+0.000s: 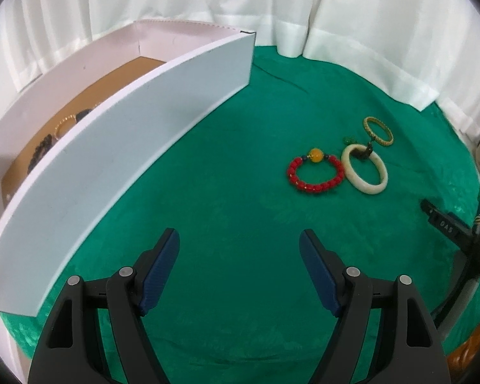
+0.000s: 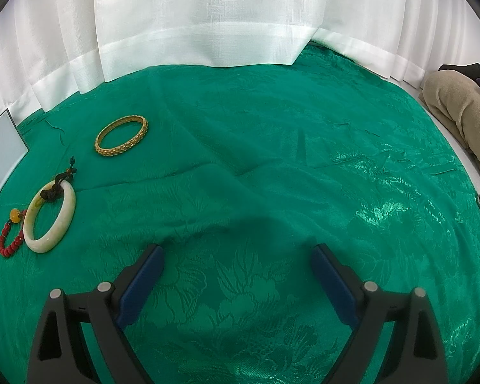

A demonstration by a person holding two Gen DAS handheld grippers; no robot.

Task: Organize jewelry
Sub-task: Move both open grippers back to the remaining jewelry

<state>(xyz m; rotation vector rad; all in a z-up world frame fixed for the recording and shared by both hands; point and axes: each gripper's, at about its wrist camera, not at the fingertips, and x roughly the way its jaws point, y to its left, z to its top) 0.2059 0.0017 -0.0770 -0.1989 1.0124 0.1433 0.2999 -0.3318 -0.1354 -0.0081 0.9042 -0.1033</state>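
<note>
Both claws hang empty over the green brocade cloth on the tabletop [image 2: 272, 166]: the left claw [image 1: 239, 246] stands wide with nothing between its blue pads, and the right claw [image 2: 236, 262] is spread wide too, also bare.

Judging by the layout, the work sits between pickups. The large white cardboard box with a brown floor [image 1: 143, 121] already holds a thin gold bangle [image 1: 65, 124] and a string of dark beads [image 1: 41, 152], while three pieces lie on the cloth.

Largest is the cream stone bangle with a dark knotted cord [image 2: 52, 214], touching the red bead bracelet with an amber bead [image 1: 315, 172]; the gold filigree bangle [image 2: 122, 136] lies just beyond, apart.

Next move likely calls for lowering a claw onto one ring and pinching its rim; the touching pair may drag together. The box's tall near wall must be cleared. A beige folded cloth [image 2: 460, 115] lies off right, out of the way.
</note>
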